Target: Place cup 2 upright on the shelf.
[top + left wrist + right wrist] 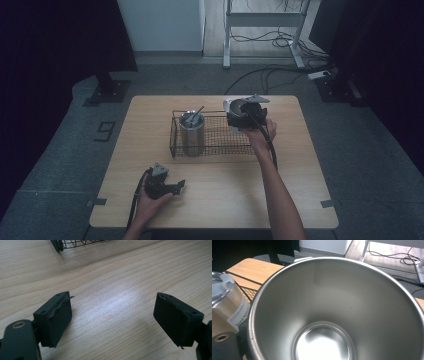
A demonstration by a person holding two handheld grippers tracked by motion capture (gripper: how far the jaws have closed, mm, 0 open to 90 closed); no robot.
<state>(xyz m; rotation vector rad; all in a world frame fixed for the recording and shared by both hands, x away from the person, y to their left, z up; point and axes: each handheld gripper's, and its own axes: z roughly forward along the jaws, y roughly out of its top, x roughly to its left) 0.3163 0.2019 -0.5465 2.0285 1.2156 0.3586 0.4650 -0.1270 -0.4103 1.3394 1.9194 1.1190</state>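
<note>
Right claw (239, 114) grips a steel cup (337, 312) over the wire basket's (176, 145) three o'clock end. Left claw (176, 187) rests at seven o'clock on the surface (220, 195), jaws apart, empty.

Empty steel cup (337, 315), seemingly tilted, at the wire basket's (215, 145) far-right corner

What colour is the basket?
Black wire mesh basket; the high view shows it best.

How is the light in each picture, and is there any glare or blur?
High view: dim, the room's edges nearly black, the wooden table lit softly. Left gripper view: bright, with a pale sheen on the wood between the left claw pads. Right gripper view: strong glare at the bottom of the steel cup; its near rim is soft.
</note>
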